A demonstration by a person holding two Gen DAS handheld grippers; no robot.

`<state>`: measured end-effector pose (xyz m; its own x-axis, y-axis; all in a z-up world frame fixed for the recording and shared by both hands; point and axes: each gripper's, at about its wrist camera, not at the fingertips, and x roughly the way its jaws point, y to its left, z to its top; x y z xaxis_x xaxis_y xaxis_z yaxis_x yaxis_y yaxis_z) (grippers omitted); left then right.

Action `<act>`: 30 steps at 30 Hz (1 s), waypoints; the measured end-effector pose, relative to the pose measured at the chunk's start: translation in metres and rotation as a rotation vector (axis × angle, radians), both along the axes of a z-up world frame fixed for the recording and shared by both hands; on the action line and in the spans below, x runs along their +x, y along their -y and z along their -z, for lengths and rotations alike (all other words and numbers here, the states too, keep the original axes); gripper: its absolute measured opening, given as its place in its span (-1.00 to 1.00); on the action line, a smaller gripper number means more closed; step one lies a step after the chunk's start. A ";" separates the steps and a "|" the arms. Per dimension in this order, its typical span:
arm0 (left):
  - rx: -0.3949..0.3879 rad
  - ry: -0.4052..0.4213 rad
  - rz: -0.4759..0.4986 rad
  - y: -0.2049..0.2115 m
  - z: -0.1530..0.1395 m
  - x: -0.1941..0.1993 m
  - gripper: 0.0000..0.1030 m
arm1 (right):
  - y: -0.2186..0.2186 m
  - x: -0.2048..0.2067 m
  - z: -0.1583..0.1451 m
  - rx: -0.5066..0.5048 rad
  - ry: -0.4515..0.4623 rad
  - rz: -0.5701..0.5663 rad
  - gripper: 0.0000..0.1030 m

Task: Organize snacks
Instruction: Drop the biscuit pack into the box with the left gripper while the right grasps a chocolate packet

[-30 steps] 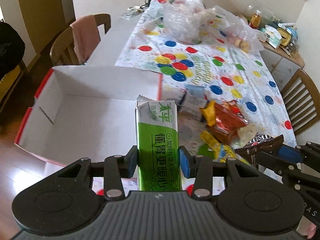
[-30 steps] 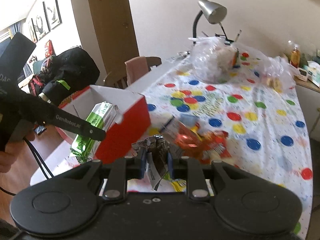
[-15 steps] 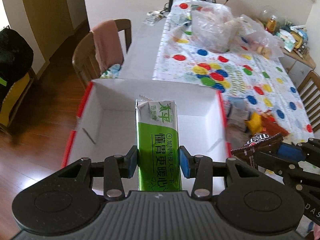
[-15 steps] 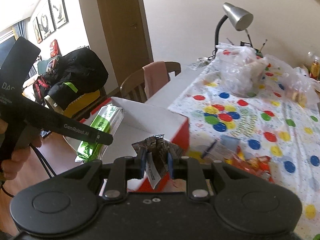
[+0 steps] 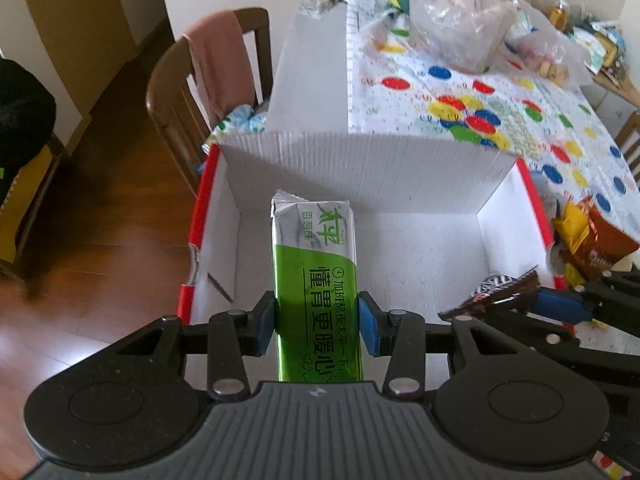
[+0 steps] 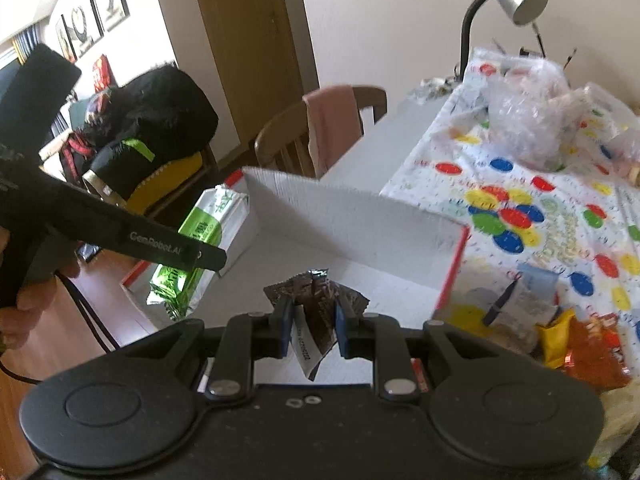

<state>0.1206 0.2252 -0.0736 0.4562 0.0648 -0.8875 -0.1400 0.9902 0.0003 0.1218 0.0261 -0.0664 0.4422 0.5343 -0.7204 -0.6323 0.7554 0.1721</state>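
— What's nearest the lens?

— Low in the frame, the left gripper (image 5: 318, 322) pinches a long green-and-silver foil snack pack (image 5: 316, 280) between blue pads (image 5: 368, 330). At lower right, the right gripper (image 6: 310, 324) clamps a crumpled dark brown snack wrapper (image 6: 316, 300).

— And beyond?

— Both hang over the white-lined, red-sided cardboard box (image 5: 360, 168) at centre. Further right, orange and yellow snack bags (image 5: 592, 240) lie on the polka-dot tablecloth (image 5: 540, 92); a clear plastic bag (image 5: 452, 20) sits at the top.

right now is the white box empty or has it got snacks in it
Empty as far as shown: the white box has a bare floor. The green pack and the dark wrapper are held above it in the left gripper and right gripper.
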 end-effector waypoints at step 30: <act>0.035 -0.058 0.104 0.007 0.046 -0.002 -0.07 | -0.039 0.000 0.061 -0.204 -0.093 0.050 -0.50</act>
